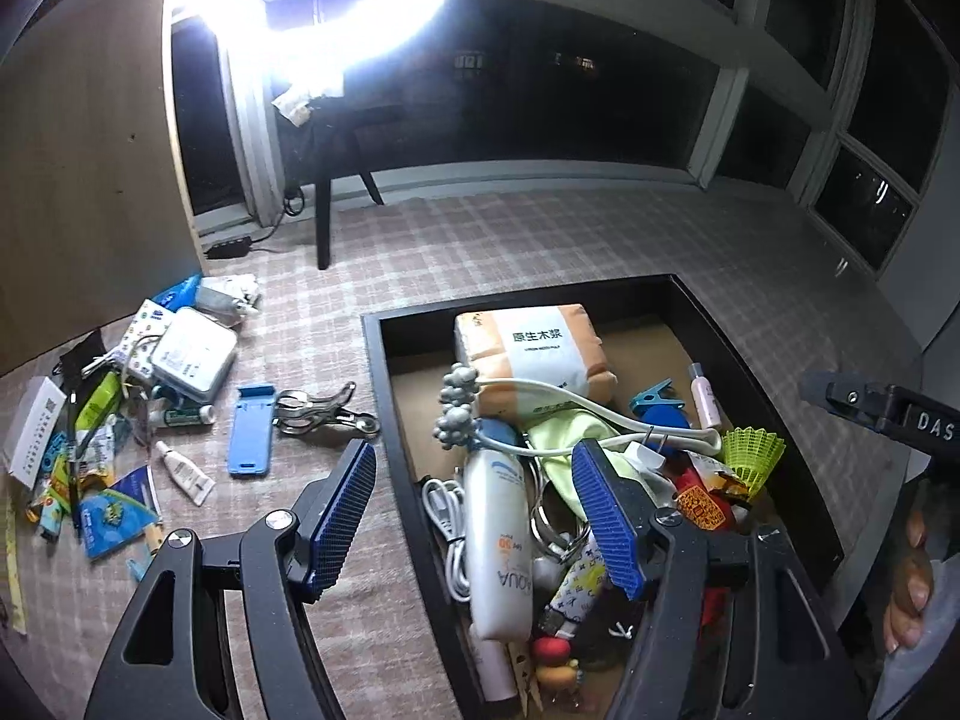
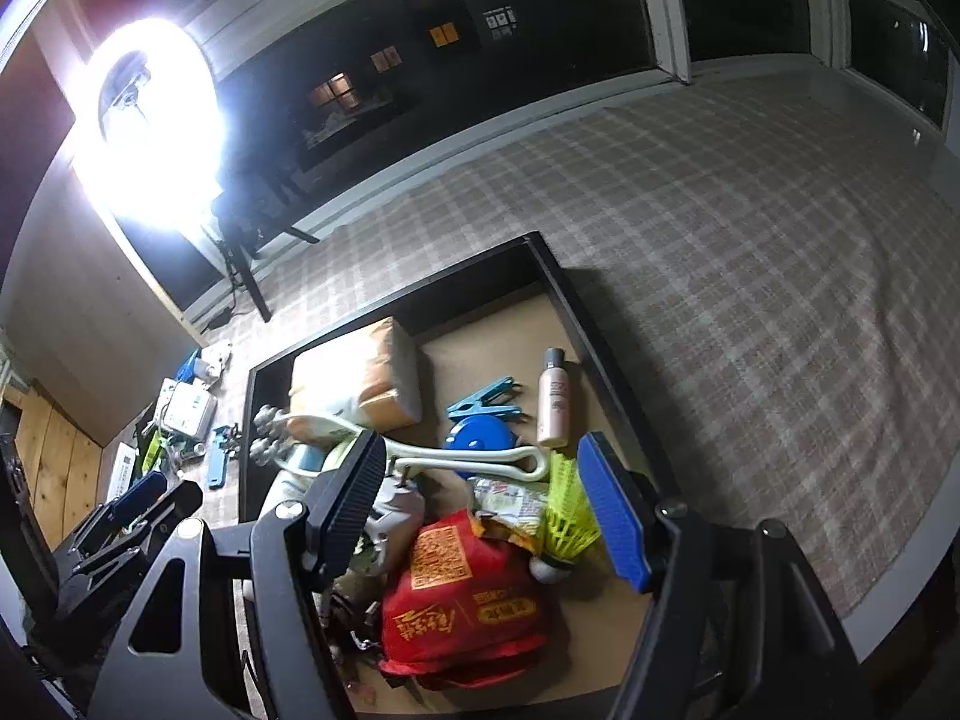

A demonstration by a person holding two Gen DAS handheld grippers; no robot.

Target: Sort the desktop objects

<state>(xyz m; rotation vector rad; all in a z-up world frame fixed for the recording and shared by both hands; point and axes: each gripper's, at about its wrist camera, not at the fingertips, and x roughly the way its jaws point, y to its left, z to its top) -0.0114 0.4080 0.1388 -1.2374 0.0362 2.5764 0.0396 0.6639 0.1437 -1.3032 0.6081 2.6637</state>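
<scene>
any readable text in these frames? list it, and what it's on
"原生木浆": tissue pack in the black tray.
"AQUA" and "30": white sunscreen bottle.
"DAS", cut off: right gripper body.
Red packet: yellow characters, too stylised to read.
White box: QR code, print too small.
Pink bottle: label unreadable.
</scene>
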